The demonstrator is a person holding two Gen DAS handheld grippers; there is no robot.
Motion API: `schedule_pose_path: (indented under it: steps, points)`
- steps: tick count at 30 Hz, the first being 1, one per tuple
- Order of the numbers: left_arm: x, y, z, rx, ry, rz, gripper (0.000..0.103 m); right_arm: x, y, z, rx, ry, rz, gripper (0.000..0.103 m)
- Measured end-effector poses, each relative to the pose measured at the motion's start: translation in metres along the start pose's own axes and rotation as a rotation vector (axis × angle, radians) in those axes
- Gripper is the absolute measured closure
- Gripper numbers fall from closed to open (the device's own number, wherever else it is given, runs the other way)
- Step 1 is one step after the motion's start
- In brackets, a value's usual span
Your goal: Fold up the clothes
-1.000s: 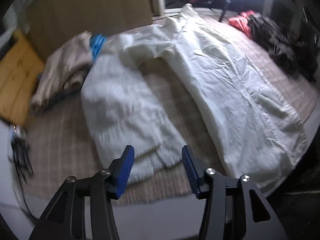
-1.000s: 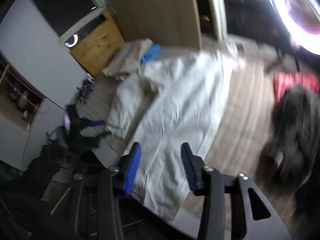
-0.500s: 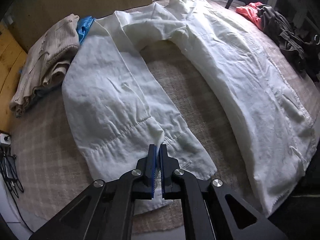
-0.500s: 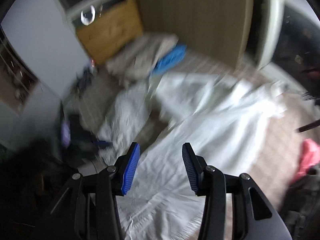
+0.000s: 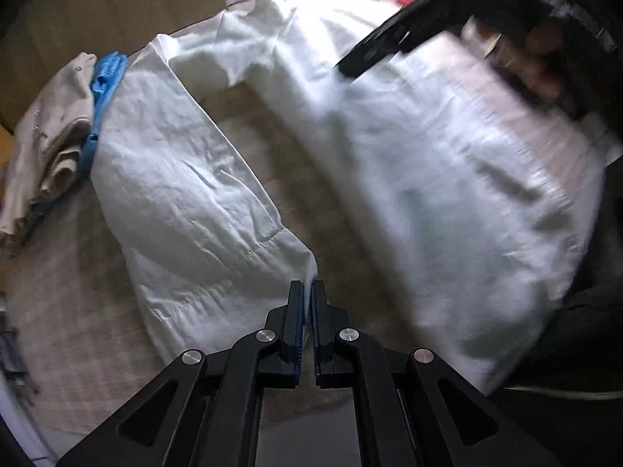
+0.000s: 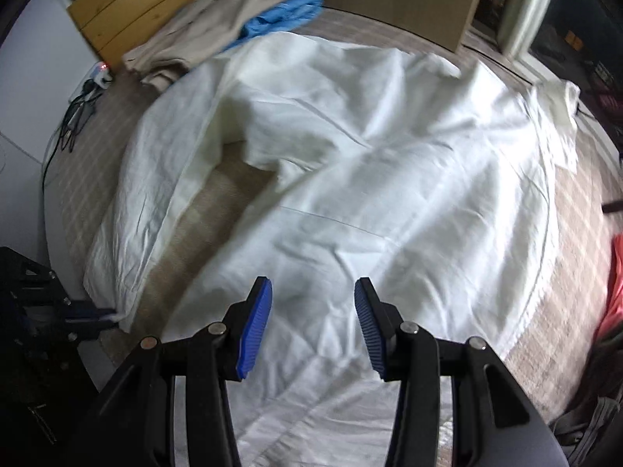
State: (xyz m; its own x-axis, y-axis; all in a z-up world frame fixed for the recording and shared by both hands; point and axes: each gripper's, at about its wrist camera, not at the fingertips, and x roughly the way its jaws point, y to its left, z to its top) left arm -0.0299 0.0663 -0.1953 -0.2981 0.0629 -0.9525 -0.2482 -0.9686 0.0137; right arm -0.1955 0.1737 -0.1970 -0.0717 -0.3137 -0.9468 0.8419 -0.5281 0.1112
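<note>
Sleeve-fold step: left gripper point(image 5: 307, 299) fingers clamped on the cuff point(image 5: 307, 272) of the white shirt point(image 6: 350, 194) spread on the bed point(image 6: 576, 202), right gripper point(image 6: 311, 319) open over its body; next, carry the sleeve across.

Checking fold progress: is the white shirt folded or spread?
Spread: white shirt lies flat, sleeve out; left gripper pinches its cuff.

In the left wrist view the right half of the white shirt point(image 5: 447, 194) is smeared by motion blur, and so is the right hand-held gripper point(image 5: 373, 52) above it. Right of the shirt, a red cloth point(image 6: 615, 292) is cut by the frame edge.
</note>
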Motion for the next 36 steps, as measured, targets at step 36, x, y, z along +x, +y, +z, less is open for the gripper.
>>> schedule_pose_path:
  steps: [36]
  points:
    - [-0.037,0.132,-0.005,-0.268,-0.128,-0.063,0.099,-0.02,-0.038,-0.021,0.08,0.008,0.02,0.059]
